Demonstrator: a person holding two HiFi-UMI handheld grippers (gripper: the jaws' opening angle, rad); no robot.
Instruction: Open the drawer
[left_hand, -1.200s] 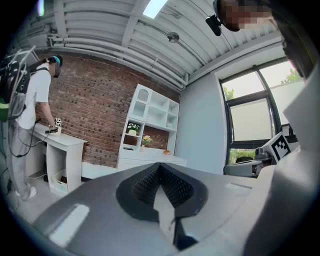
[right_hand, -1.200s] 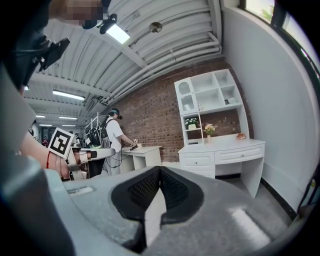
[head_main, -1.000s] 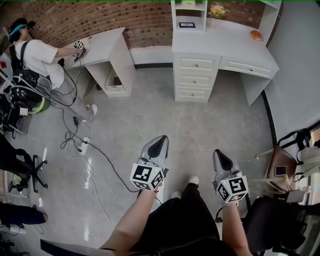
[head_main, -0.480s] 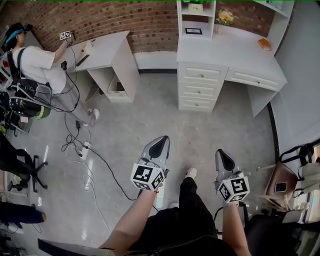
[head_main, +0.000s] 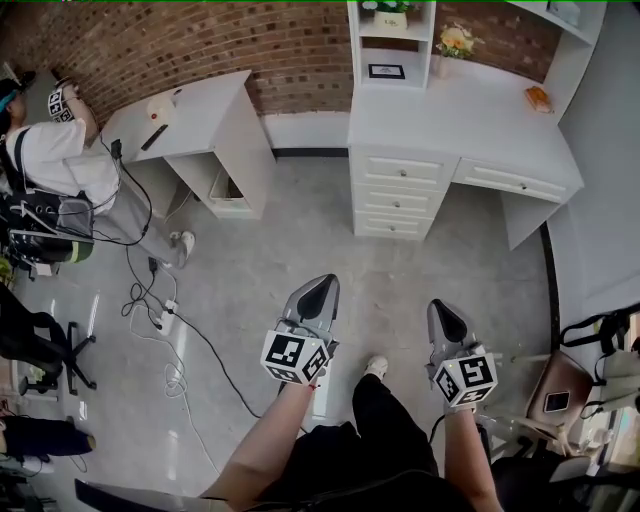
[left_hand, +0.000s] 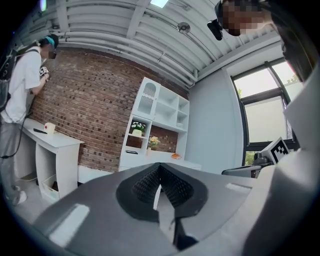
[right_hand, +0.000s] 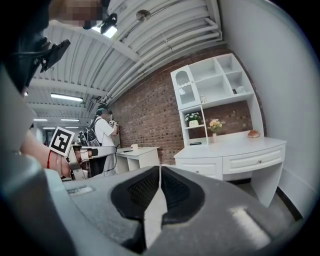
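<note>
A white desk (head_main: 450, 115) stands against the brick wall at the far side of the floor. It has a stack of three shut drawers (head_main: 398, 196) and one wide shut drawer (head_main: 515, 182) to their right. My left gripper (head_main: 318, 288) and right gripper (head_main: 443, 318) are held side by side over the grey floor, well short of the desk, both pointing toward it. Each is shut, with nothing between its fingers. The right gripper view shows the wide drawer (right_hand: 255, 161) ahead of the shut right gripper (right_hand: 160, 176). In the left gripper view the desk (left_hand: 160, 159) is small beyond the shut left gripper (left_hand: 160, 174).
A second white desk (head_main: 190, 120) stands at the left, with a person (head_main: 60, 165) beside it. Cables and a power strip (head_main: 165, 295) trail over the floor at the left. A chair and gear (head_main: 570, 390) crowd the right edge. White shelves (head_main: 390, 30) rise from the desk.
The view has advanced toward the desk, which now sits lower and larger in the head view. Both grippers keep their places in the frame. The person at the left has shifted further left.
</note>
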